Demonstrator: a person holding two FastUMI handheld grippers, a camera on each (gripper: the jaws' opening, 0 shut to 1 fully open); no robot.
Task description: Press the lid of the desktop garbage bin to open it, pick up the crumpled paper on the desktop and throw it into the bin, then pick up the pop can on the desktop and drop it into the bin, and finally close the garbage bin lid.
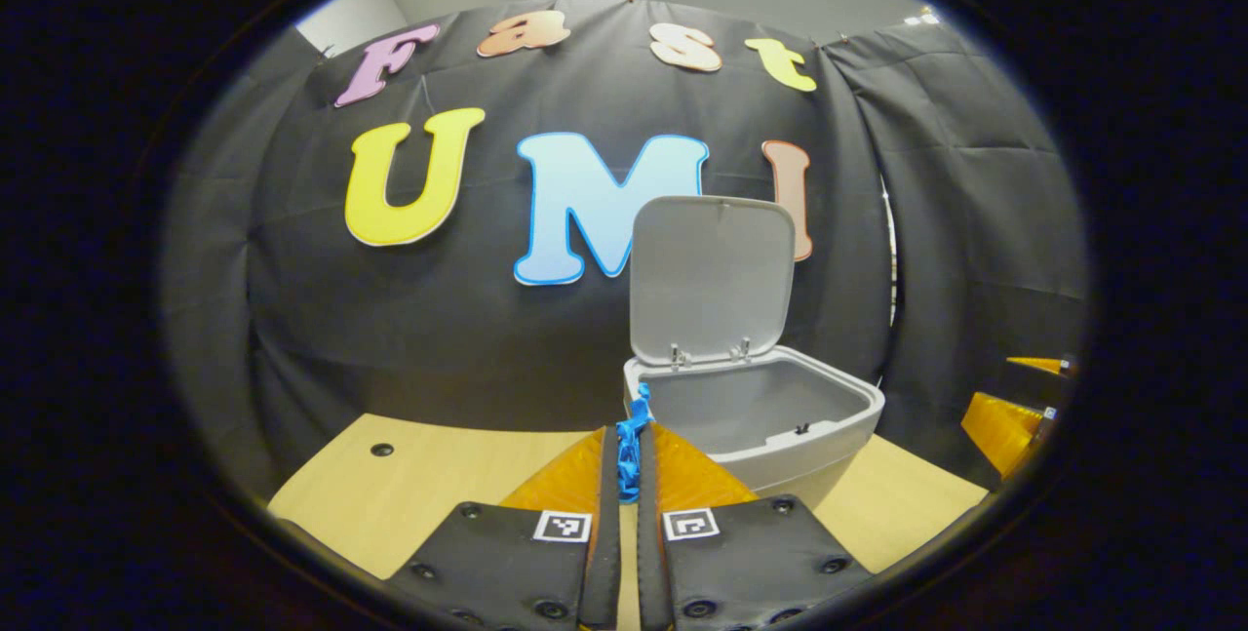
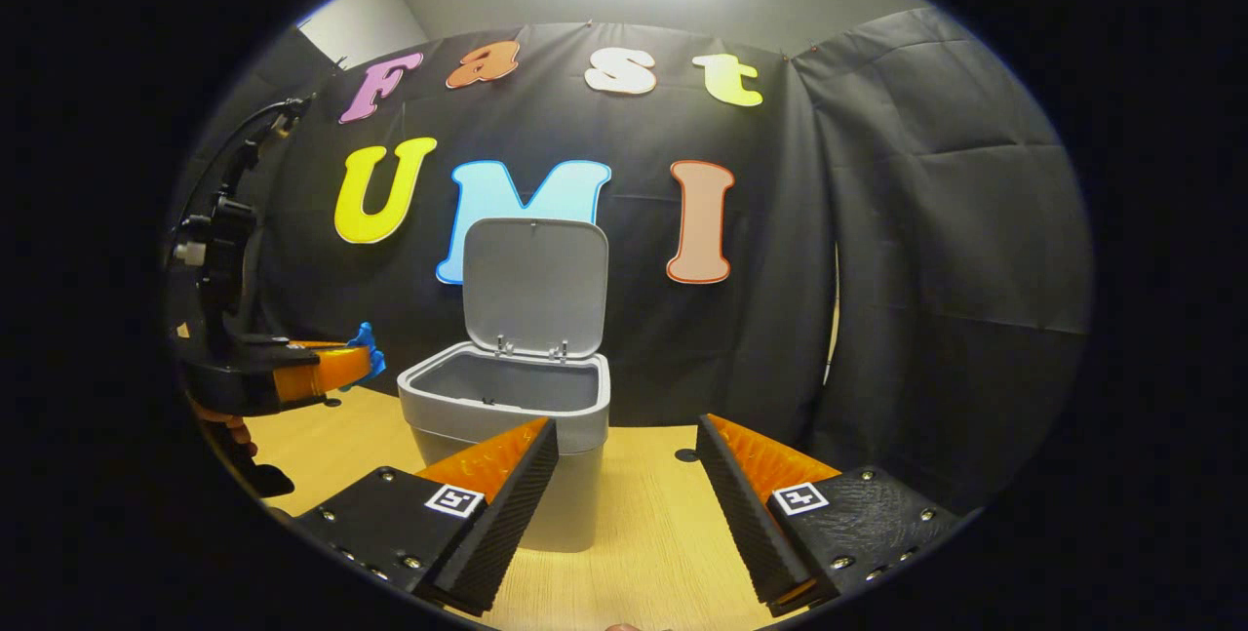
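bin (image 2: pixel 507 436) sits toward the back edge of the surface (image 2: pixel 643 533) with its lid (image 2: pixel 534 285) upright and open; our left tool (image 1: pixel 629 455) is pinched closed on a small blue scrap (image 1: pixel 634 431) just short of the near rim, and our right tool (image 2: pixel 624 475) is spread wide, holding nothing. risk as we see it: the scrap is barely held at the tips and not over the opening yet, so an early release drops it on the surface outside the bin. going in too deep could knock the lid or shove the light bin back.

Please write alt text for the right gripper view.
A grey bin stands on a wooden table with its lid up. The right gripper is open before it; the left gripper is beside it.
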